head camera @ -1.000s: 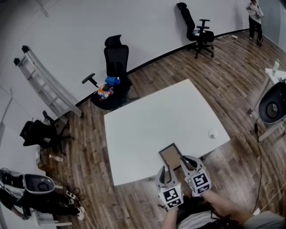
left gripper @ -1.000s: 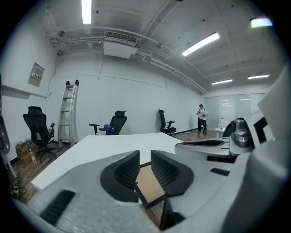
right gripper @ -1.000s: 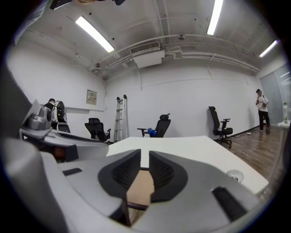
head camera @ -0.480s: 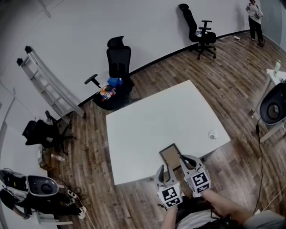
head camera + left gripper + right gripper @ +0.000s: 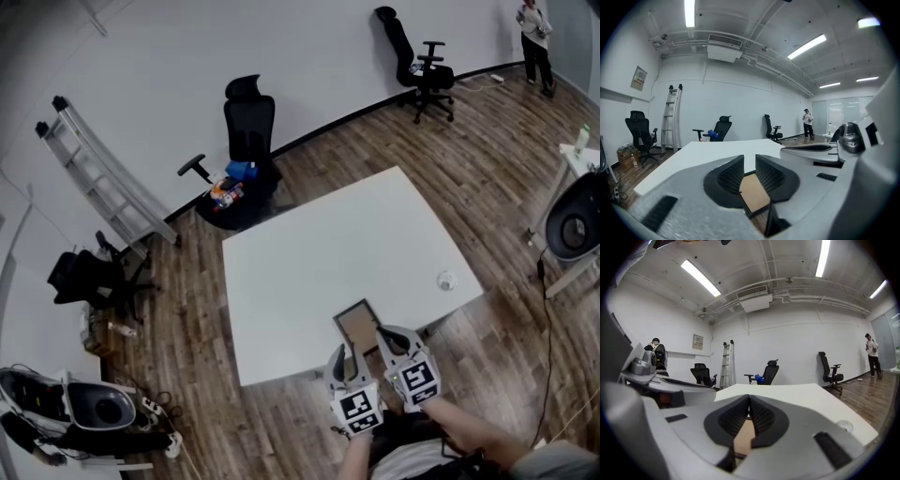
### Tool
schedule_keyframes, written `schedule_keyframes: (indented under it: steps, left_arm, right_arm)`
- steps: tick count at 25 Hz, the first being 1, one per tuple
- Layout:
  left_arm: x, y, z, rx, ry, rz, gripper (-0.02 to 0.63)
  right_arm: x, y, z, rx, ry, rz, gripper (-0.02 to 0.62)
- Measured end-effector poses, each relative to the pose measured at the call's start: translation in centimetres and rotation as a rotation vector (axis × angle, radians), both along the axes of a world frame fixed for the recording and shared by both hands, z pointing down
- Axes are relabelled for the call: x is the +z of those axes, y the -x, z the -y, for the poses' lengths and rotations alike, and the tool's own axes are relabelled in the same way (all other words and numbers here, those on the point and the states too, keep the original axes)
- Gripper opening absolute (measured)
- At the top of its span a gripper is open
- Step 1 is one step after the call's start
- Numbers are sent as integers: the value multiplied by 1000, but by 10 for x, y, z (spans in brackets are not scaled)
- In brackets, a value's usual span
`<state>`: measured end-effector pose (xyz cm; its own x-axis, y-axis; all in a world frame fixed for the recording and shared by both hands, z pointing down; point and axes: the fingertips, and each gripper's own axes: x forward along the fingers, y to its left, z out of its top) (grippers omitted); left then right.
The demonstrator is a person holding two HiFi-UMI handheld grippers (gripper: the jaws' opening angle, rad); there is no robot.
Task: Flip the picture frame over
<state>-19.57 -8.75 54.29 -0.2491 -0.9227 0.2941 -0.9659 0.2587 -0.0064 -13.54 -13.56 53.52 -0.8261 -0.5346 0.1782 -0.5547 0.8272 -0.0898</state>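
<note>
Brown-backed picture frame (image 5: 357,327) lies flat, backing side up, at near edge of white table (image 5: 319,244), close to person. Left gripper (image 5: 749,161) hovers over frame's near left, jaws parted, nothing pinched. Right gripper (image 5: 749,401) alongside, jaws drawn together at tips above frame's near right; grip on rim unclear. Backing-up pose fits frame awaiting turn or already turned. Both tools low at near edge, likely for lifting purchase.
</note>
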Motion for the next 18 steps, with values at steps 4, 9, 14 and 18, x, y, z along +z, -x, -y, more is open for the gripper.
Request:
schedule_keyframes:
  steps: [4,9,14,18]
  left_arm:
    - [0,-4,-3,4,-1,0,78]
    - [-4,-6,-4,7,-5,0,78]
    - [-6,-5,-6,9,-10,4,78]
    - [-4,-2,-11,4,-9,4,78]
  right_arm:
    - [0,-3,-3,1,2,1,6]
    - [-4,-3,-6,-5,-6,2,6]
    - [-6,-2,-8,-7,-6,5,6]
    - [-4,-1,-13,-8,-6,5,6]
